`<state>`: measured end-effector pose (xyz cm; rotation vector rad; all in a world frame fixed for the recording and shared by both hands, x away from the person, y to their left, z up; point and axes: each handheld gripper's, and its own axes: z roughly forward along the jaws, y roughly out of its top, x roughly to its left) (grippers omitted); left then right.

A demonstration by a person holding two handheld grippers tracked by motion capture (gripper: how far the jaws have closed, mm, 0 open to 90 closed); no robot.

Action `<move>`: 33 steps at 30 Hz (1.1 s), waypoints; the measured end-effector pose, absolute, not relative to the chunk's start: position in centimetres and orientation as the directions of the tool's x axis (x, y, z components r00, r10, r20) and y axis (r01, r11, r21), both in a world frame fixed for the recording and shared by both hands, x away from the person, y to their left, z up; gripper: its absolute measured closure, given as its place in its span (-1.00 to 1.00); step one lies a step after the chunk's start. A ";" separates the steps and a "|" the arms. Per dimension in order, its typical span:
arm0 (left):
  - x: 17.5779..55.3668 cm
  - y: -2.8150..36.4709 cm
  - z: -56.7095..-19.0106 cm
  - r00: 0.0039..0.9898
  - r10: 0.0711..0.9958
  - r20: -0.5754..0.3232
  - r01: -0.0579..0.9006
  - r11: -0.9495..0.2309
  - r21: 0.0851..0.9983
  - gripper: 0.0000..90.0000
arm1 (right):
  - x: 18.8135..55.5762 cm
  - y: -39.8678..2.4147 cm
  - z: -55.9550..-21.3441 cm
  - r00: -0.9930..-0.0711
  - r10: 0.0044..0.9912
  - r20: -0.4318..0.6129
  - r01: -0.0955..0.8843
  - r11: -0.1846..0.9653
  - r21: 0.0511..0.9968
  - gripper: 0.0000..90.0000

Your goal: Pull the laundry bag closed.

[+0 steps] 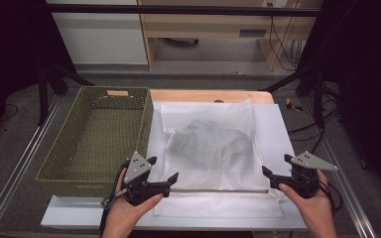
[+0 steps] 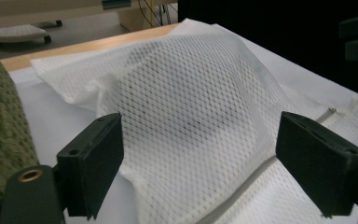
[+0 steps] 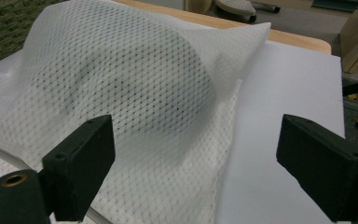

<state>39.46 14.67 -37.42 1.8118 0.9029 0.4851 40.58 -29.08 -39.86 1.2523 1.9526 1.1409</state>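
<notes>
A white mesh bag (image 1: 211, 144) lies on a white board (image 1: 274, 130), with a dark garment showing through its netting. Its zipper edge (image 1: 218, 190) runs along the near side. My left gripper (image 1: 163, 168) hovers at the bag's near left corner, jaws wide apart with nothing between them. In the left gripper view the bulging mesh bag (image 2: 191, 102) lies beyond the left gripper (image 2: 198, 163). My right gripper (image 1: 276, 164) stands open at the near right corner. In the right gripper view the mesh bag (image 3: 121, 84) rises ahead of the right gripper (image 3: 193, 163), untouched.
A green woven basket (image 1: 99, 92) sits to the left of the board, its wall close to my left gripper; the basket (image 2: 0, 140) also fills the left edge of the left gripper view. A wooden tabletop (image 1: 208, 95) shows behind the board. Dark frame posts stand at both sides.
</notes>
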 end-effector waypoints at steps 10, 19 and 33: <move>39.6 19.0 -35.9 0.565 0.821 -0.083 0.347 -0.145 0.926 -0.77 | 40.4 -30.8 -40.6 -0.359 0.933 0.006 0.455 0.169 0.874 -0.79; 39.8 23.7 -35.1 0.478 0.874 -0.082 0.340 -0.098 0.935 -0.80 | 40.6 -32.2 -42.4 -0.313 0.950 -0.013 0.498 0.176 0.849 -0.79; 39.8 28.6 -35.6 0.387 0.918 -0.080 0.322 -0.053 0.945 -0.86 | 40.1 -34.0 -44.1 -0.271 0.962 -0.010 0.497 0.149 0.855 -0.76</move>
